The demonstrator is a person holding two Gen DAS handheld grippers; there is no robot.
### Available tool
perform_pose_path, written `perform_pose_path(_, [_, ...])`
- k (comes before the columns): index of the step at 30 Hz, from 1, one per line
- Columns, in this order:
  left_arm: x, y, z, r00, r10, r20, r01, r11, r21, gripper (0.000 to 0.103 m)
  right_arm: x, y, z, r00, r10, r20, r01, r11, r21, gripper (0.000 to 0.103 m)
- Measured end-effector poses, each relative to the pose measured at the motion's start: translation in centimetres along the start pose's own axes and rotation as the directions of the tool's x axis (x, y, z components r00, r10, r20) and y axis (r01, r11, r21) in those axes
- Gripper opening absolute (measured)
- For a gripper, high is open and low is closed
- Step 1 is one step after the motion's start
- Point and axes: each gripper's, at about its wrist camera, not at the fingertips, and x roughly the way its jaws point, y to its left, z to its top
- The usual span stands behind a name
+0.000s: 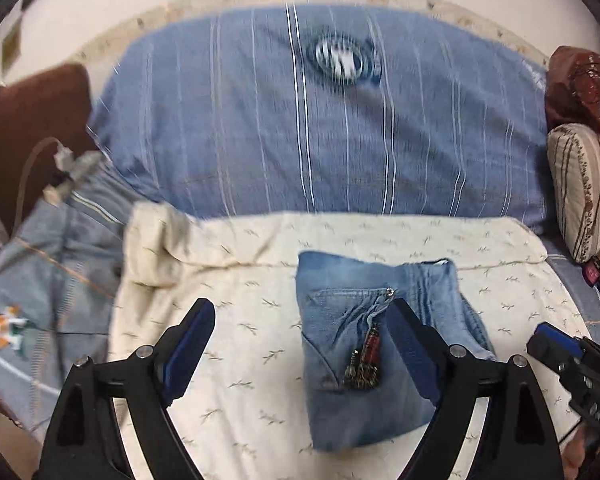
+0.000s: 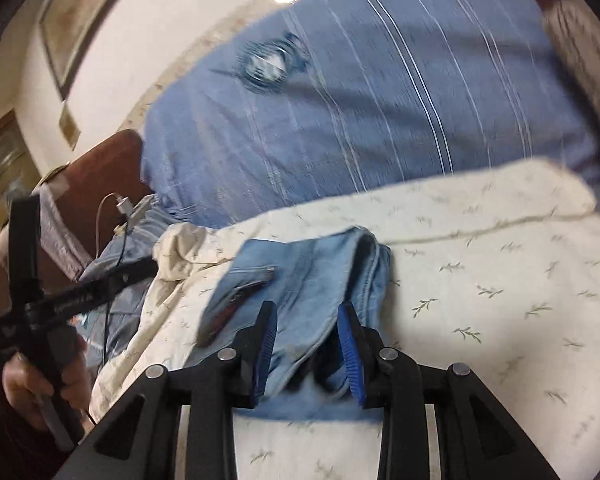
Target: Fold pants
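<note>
- Folded pants (image 1: 364, 344) lie on a cream leaf-print sheet (image 1: 240, 360), at six o'clock of a striped blue pillow (image 1: 300, 128).
- Left gripper (image 1: 304, 348) gapes wide, empty.
- Right gripper (image 2: 308, 344), part-open, straddles the denim's raised fold.

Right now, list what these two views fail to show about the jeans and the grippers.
- Folded light-blue denim jeans: near hem hidden behind the left gripper, left wrist view.
- Same jeans, right wrist view: near edge hidden under the right gripper; contact unclear.
- Round striped patch on the blue striped pillow: motion-blurred, unidentifiable.
</note>
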Motion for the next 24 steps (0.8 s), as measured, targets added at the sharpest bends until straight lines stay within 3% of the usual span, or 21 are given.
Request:
perform_pose_path(2, [-2.5, 0.1, -0.2, 0.999, 0.028, 0.042, -0.028, 1.0, 0.006, 0.097, -1.8, 1.9, -0.1, 1.0, -0.023, 0.019, 0.024, 0.998, -0.056, 0.034])
perform_pose_path(7, [-7.3, 0.4, -1.1, 0.991, 0.057, 0.12, -0.059, 0.998, 0.016, 0.099, -5.8, 5.1, -0.3, 0.997, -0.048, 0.055, 0.054, 0.993, -0.101, 0.037])
perform_pose_path(8, [-8.4, 0.4, -1.4, 0.989, 0.078, 0.128, -0.081, 0.996, 0.02, 0.1, -6.3, 5.6, -0.3, 0.996, -0.056, 0.062, 0.062, 0.993, -0.1, 0.04])
perform_pose_path(9, [-9.1, 0.3, -1.6, 0.986, 0.095, 0.137, -0.099, 0.995, 0.027, 0.1, -6.8, 6.0, -0.4, 0.995, -0.068, 0.073, 0.075, 0.992, -0.101, 0.053])
perform_pose_path(11, [-10.4, 0.0, -2.2, 0.979, 0.118, 0.165, -0.127, 0.991, 0.049, 0.101, -8.1, 6.9, -0.8, 0.991, -0.083, 0.104, 0.094, 0.989, -0.112, 0.059])
perform_pose_path(24, [-13.5, 0.7, -5.3, 0.98, 0.114, 0.16, -0.123, 0.991, 0.046, 0.102, -9.9, 10.2, -3.2, 0.989, -0.107, 0.102, 0.121, 0.983, -0.14, 0.06])
